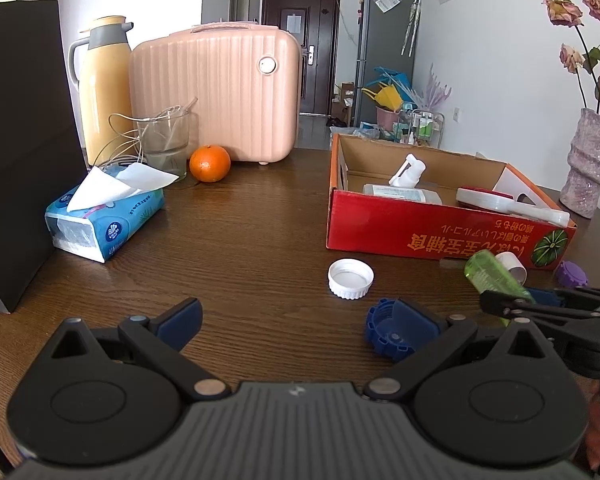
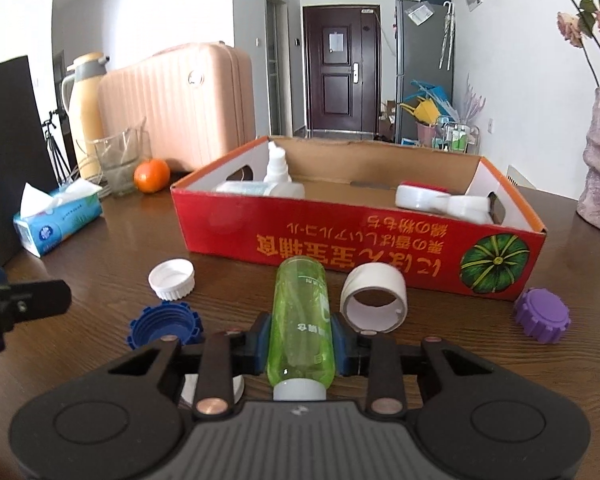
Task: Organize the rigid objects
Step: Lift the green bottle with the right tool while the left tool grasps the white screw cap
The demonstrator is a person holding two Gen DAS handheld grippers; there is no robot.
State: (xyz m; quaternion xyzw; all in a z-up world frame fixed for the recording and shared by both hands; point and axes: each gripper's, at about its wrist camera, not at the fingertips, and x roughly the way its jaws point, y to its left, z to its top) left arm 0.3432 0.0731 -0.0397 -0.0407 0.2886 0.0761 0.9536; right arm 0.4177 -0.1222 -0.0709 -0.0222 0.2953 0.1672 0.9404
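Room: white walls (image 2: 520,60), daylit. Dark panelled door (image 2: 342,68) at far end of hallway. Grey refrigerator (image 2: 422,60) right of door, yellow box on top. Dark wood-grain tabletop (image 1: 240,248) in foreground. Brown floor (image 1: 314,132) beyond.

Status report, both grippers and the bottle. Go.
Right gripper shut on green bottle. Left gripper open, empty. Red box ahead; white ring beside bottle.

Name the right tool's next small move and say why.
Probably lift the green bottle clear of the table, toward the red box. The right tool is shut on it, and the box just beyond already holds other items.
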